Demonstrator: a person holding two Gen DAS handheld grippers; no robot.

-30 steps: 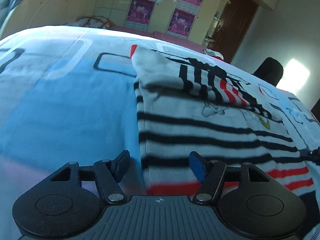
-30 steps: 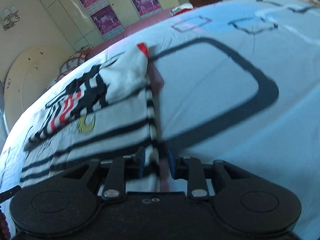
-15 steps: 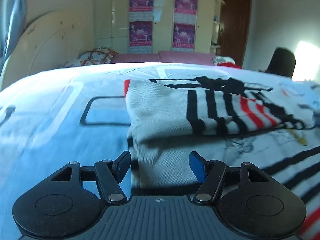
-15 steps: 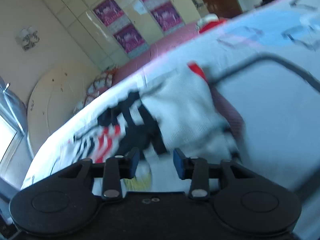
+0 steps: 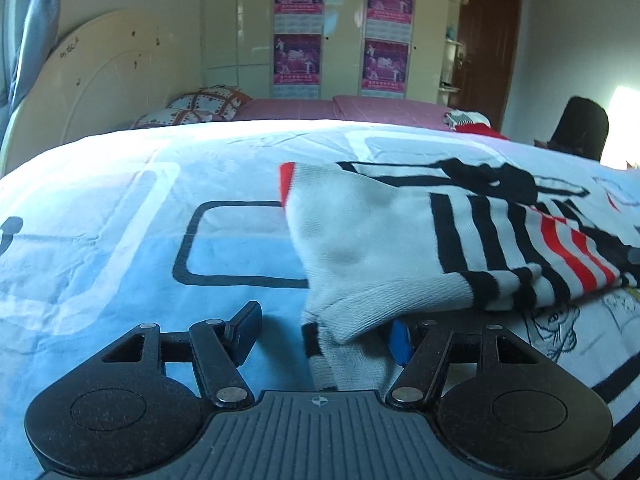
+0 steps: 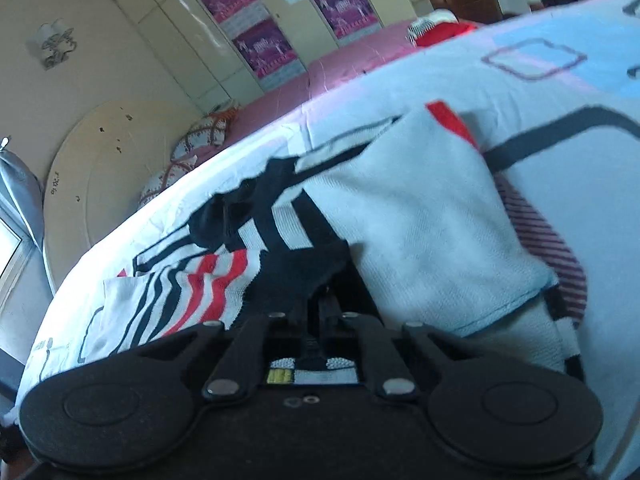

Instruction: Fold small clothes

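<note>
**Striped sweater partly folded on the bed**

The small knit sweater is white with black and red stripes and a red trim corner. It lies on the bed's blue-and-white cover, one plain white part folded over the striped body, its near edge lifted off the cover.

My left wrist camera sits low over the bed, facing the wardrobe at 12 o'clock. My right one, tilted, looks close across the striped sweater. Both share the sweater, headboard and posters.
</note>
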